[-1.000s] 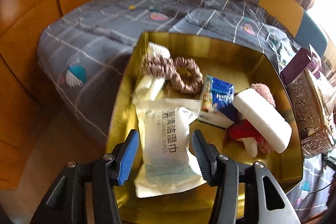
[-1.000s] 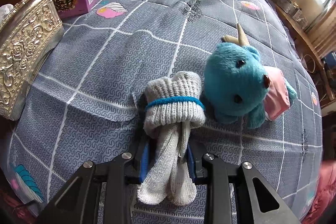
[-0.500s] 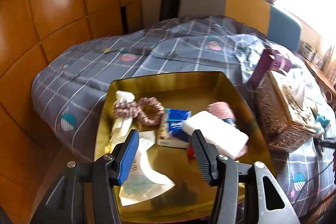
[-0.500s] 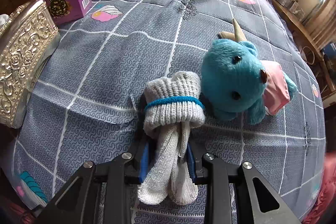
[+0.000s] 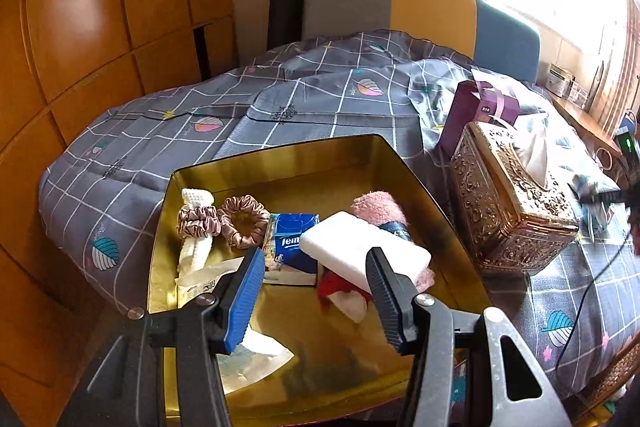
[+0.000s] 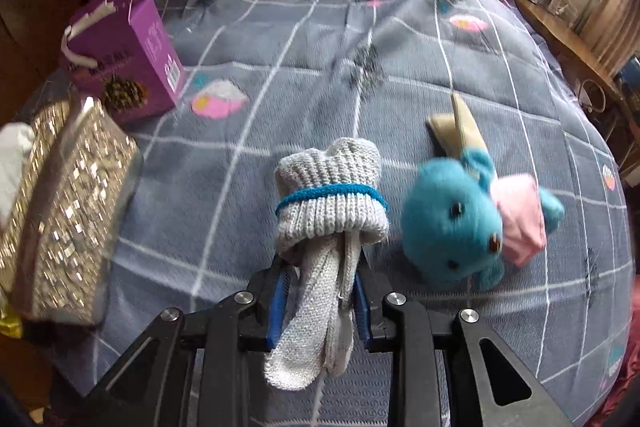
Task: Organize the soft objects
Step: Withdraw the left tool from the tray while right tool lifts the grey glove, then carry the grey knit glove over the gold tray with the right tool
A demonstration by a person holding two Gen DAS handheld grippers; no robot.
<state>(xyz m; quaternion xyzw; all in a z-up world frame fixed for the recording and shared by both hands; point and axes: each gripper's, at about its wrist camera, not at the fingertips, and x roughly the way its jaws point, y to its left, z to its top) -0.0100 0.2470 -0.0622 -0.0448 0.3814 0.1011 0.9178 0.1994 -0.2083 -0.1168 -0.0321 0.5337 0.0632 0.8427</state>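
Grey checked bedding (image 6: 280, 75) covers the bed. Beyond the left hand-held gripper (image 5: 316, 297), whose jaws stand wide and empty, sits a gold metal tray (image 5: 280, 159) of soft items. The right hand-held gripper (image 6: 320, 301) clamps a rolled grey knitted sock bundle (image 6: 332, 203); just right of it lies a teal plush unicorn (image 6: 452, 223).

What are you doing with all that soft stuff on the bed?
Tidying it into the gold tin. The right gripper is shut on a rolled grey sock, beside the blue plush toy. The left gripper is open and empty over the tin, which holds scrunchies, tissues and a white sponge.
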